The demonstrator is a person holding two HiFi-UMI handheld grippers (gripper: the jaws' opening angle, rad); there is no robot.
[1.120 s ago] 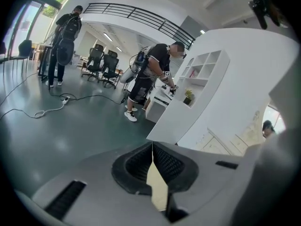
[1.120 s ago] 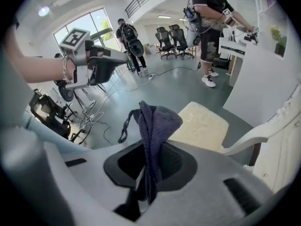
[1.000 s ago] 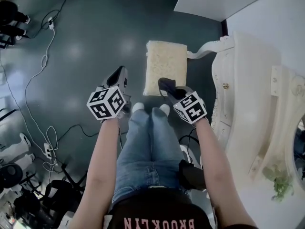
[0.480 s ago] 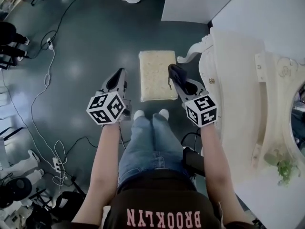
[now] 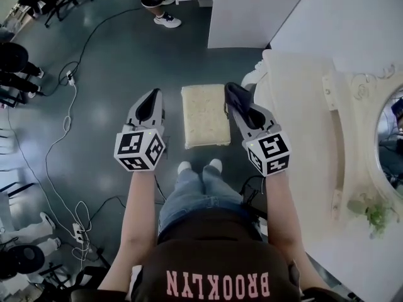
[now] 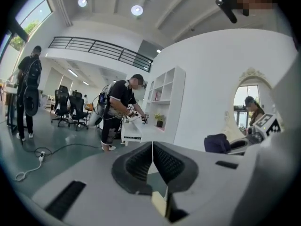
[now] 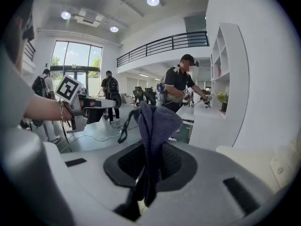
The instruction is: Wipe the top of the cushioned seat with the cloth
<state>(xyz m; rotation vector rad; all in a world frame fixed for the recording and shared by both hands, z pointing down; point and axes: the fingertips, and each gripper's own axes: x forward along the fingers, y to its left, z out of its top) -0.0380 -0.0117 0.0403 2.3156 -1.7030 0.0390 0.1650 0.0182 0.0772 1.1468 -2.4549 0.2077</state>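
Note:
A cream cushioned seat (image 5: 204,115) stands on the dark floor below me, between my two grippers in the head view. My right gripper (image 5: 238,97) is shut on a dark grey-blue cloth (image 7: 154,126), held up at the seat's right side and well above it. The cloth (image 5: 234,96) sticks out past the jaws in a bunch. My left gripper (image 5: 148,103) hangs to the left of the seat, shut with nothing between its jaws (image 6: 152,157). Both grippers point level into the room, so neither gripper view shows the seat.
An ornate cream dressing table (image 5: 315,124) with a mirror stands close on the right. White shelving (image 5: 245,11) is ahead. Cables (image 5: 56,124) trail over the floor at left. A person (image 7: 178,86) works at a white unit ahead; others stand farther back.
Both grippers have lifted and moved forward, the right one carrying the cloth from the seat's near edge up along its right side. The head view has tilted further ahead.

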